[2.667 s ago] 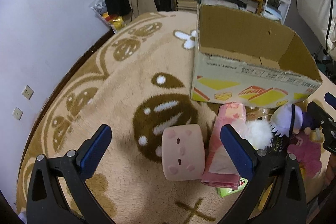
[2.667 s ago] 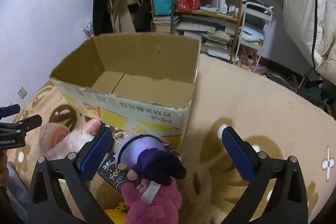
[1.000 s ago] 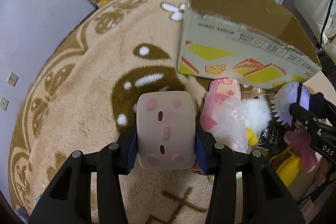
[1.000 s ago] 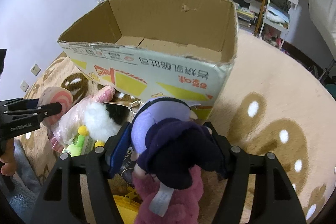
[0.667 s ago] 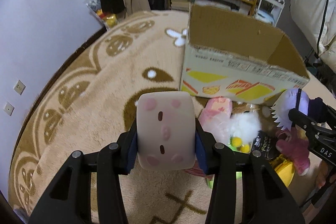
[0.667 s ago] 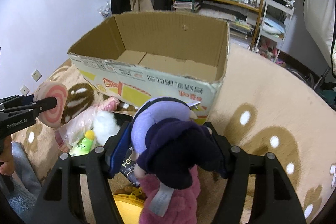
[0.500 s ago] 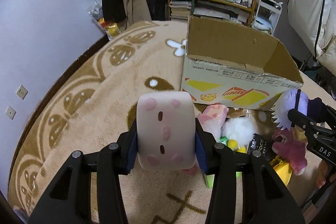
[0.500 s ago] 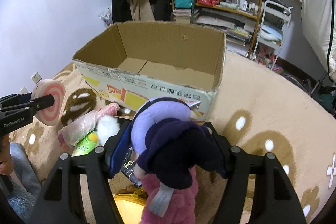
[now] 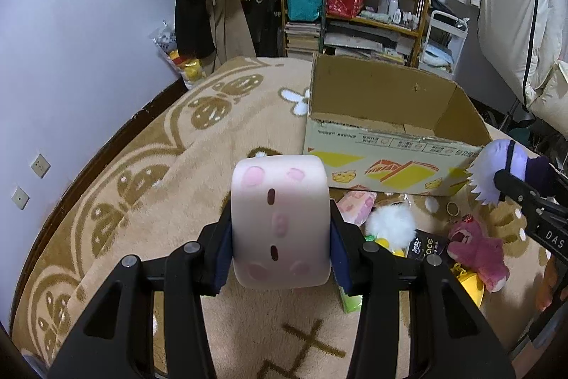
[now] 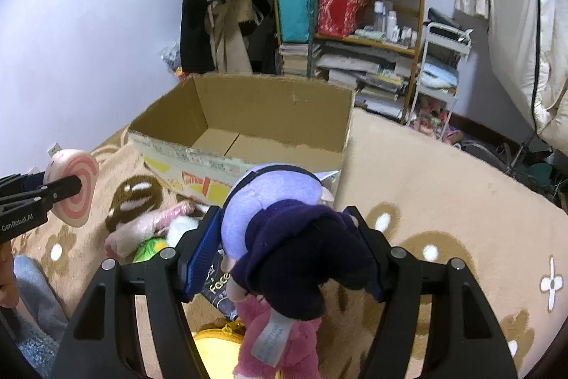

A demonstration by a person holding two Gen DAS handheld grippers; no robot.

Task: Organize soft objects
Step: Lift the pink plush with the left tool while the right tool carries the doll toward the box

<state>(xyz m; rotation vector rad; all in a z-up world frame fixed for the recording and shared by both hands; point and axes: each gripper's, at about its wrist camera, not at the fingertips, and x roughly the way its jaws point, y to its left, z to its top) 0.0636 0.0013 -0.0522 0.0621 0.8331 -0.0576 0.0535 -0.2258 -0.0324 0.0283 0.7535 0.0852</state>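
**Both grippers loaded, box not yet reached**

While both toys hang clear of the rug (image 9: 135,137), I judge the step in hand to be the carry to the cardboard box (image 9: 387,144), which stands open-topped ahead with nothing visible on the part of its floor I can see. To do it well, I would clear the near wall before lowering, release one toy at a time, and keep the two grippers apart over the opening.

The left gripper (image 9: 280,249) is clamped on the pink cushion (image 9: 278,222), pads pressing its flanks, held level and short of the box. The right gripper (image 10: 284,254) is closed around the purple doll (image 10: 284,229), head up, label dangling below; it sits just before the box's near corner.

Loose toys (image 9: 390,222) lie on the rug beneath, including a red bear (image 9: 475,247).
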